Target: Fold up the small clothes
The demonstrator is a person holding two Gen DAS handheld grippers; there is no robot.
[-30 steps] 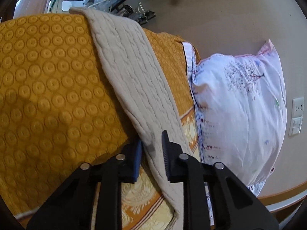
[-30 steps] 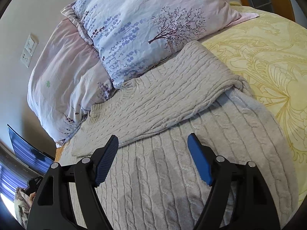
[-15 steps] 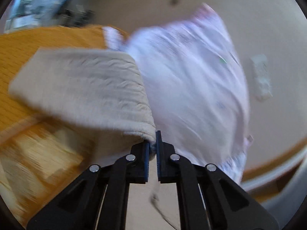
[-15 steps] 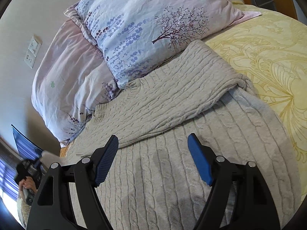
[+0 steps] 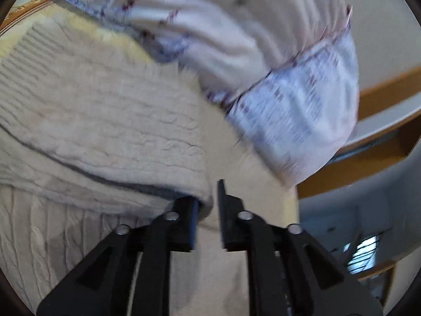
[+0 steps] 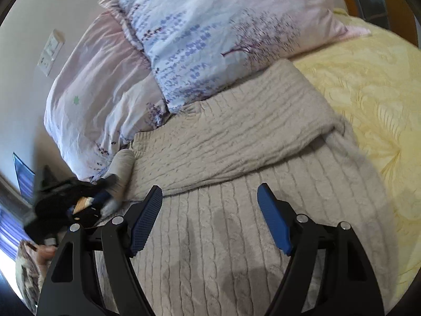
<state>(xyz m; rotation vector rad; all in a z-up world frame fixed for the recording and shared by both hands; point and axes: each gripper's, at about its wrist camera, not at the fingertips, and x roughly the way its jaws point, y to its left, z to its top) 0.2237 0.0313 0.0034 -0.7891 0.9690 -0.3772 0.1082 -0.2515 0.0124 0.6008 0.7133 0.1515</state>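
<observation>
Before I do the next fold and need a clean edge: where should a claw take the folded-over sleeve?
Probably at the ribbed cuff of the folded sleeve, coming from the pillow side. The cuff is its free, narrow end lying flat on the sweater body.

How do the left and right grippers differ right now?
The left gripper has its jaws close together, just opening, with the sweater sleeve edge between them; the right gripper stands wide with nothing between its pads. Left view is motion-blurred; right view is sharp. Both are over the beige knit sweater.
</observation>
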